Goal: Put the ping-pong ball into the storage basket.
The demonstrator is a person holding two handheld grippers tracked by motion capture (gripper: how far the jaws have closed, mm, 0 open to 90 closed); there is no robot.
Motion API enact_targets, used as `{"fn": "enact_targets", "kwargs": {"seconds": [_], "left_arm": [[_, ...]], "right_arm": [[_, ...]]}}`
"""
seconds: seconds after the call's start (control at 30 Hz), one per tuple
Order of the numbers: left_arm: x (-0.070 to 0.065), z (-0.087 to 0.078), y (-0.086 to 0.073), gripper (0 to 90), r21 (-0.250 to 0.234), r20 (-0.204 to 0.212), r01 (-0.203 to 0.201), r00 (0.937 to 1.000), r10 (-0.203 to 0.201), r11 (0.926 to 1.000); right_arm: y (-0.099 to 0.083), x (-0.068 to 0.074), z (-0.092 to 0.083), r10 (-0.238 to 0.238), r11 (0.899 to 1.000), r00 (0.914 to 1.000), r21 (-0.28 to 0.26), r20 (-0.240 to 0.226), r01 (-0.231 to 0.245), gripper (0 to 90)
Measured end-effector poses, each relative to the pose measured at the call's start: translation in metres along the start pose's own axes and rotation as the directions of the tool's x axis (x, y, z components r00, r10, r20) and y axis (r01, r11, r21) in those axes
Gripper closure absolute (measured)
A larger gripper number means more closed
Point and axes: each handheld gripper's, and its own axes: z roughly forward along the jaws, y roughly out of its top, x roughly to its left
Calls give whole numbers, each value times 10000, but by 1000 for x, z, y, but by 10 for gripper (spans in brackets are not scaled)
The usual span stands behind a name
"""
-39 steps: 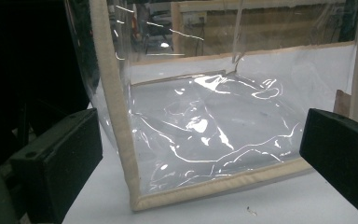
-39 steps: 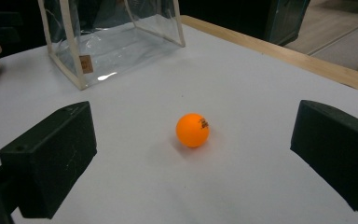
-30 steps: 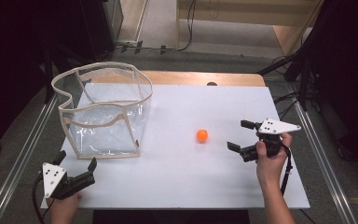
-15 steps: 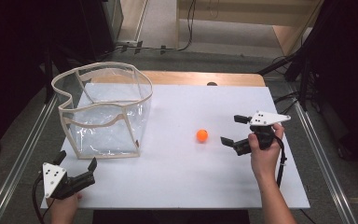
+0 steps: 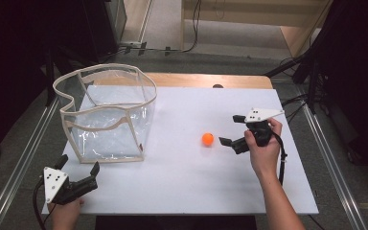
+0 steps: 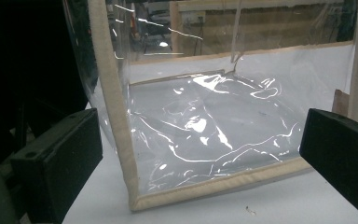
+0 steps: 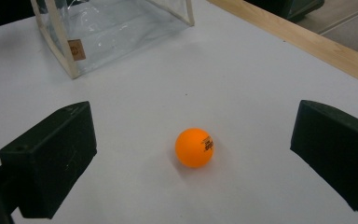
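Note:
A small orange ball lies on the white table, right of centre. My right gripper is open just to the ball's right, its jaws pointing at the ball, which sits ahead of the gap between them. A clear plastic bag with cream trim stands open-topped on the left of the table. My left gripper is open at the near left corner, facing the bag's near lower corner, with nothing between its jaws.
A wooden strip runs along the table's far edge. Metal rails flank both sides. Cables lie on the floor beyond. The bag carries a small brown tag on its side.
My right gripper has moved left and slightly forward toward the orange ball, staying open. The left gripper, ball and bag have not moved.

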Motion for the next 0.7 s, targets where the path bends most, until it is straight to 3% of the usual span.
{"fn": "enact_targets", "kwargs": {"seconds": [0.47, 0.7], "left_arm": [[0, 0, 0, 0, 13, 46, 30, 10000, -30, 10000], [0, 0, 0, 0, 37, 37, 24, 10000, -24, 10000]], "right_arm": [[13, -3, 20, -232, 9962, 9996, 840, -139, 243, 0], [18, -5, 28, -299, 9884, 9994, 1483, -163, 320, 0]]}}
